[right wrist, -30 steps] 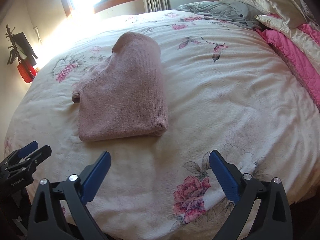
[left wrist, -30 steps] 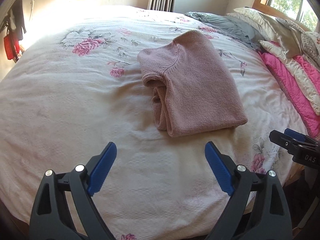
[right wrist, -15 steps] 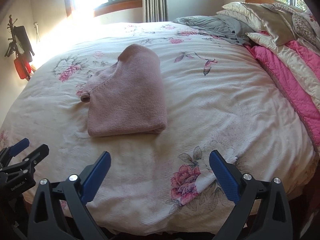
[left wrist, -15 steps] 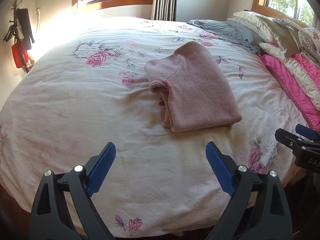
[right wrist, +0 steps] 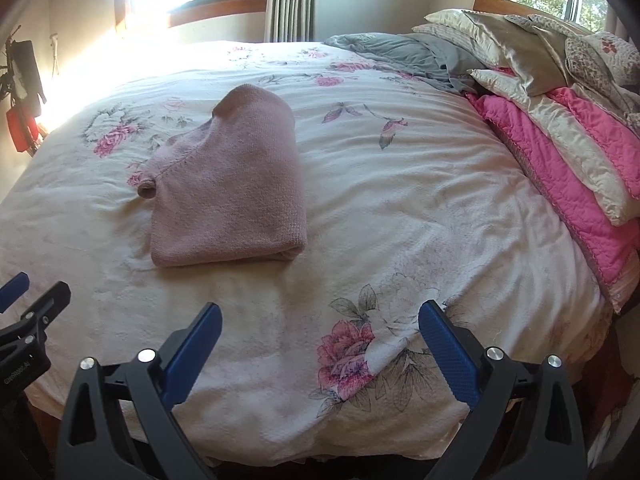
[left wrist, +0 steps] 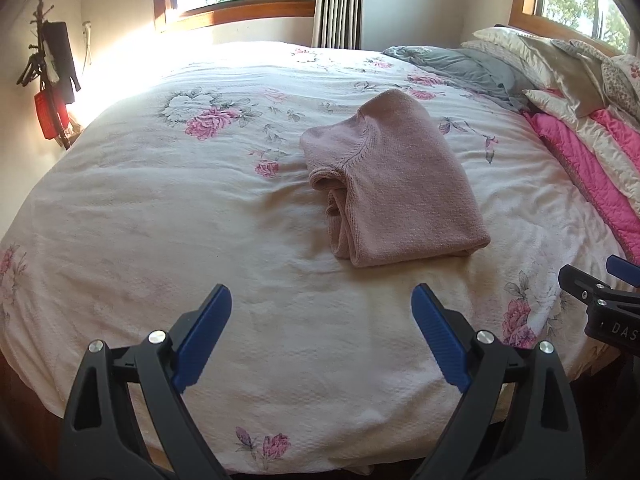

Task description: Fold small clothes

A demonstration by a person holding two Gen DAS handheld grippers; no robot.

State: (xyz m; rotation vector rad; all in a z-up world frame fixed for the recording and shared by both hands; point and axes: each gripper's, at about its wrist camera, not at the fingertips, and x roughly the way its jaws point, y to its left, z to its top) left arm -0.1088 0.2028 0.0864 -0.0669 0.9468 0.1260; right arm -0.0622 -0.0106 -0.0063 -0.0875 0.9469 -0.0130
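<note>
Far left on the wall hangs a red bag (left wrist: 50, 117), with sun glaring across that side of the bed (left wrist: 160, 220). The left gripper (left wrist: 322, 322) hangs over the near edge with its jaws spread wide and nothing between them, well short of the cloth.

Centre stage is the sweater (left wrist: 394, 178), a dusty-pink knit folded into a thick rectangle and lying flat on the floral cover, middle of the bed. A rolled cuff pokes out at its left side, layers stacked beneath it. By the look of it the fold is done.

It reads as soft, light and floppy: grippy knit, nothing fragile, though the layers will slide apart if only the top one is pinched. Best hold, I'd say, is the thick folded near edge, one gripper at each corner, biting through the whole stack.

The right gripper (right wrist: 320, 322) is equally agape and empty, low over a printed rose. Far right lie a grey blanket (right wrist: 404, 58), pillows (right wrist: 516, 44) and a pink quilt (right wrist: 560, 168).
</note>
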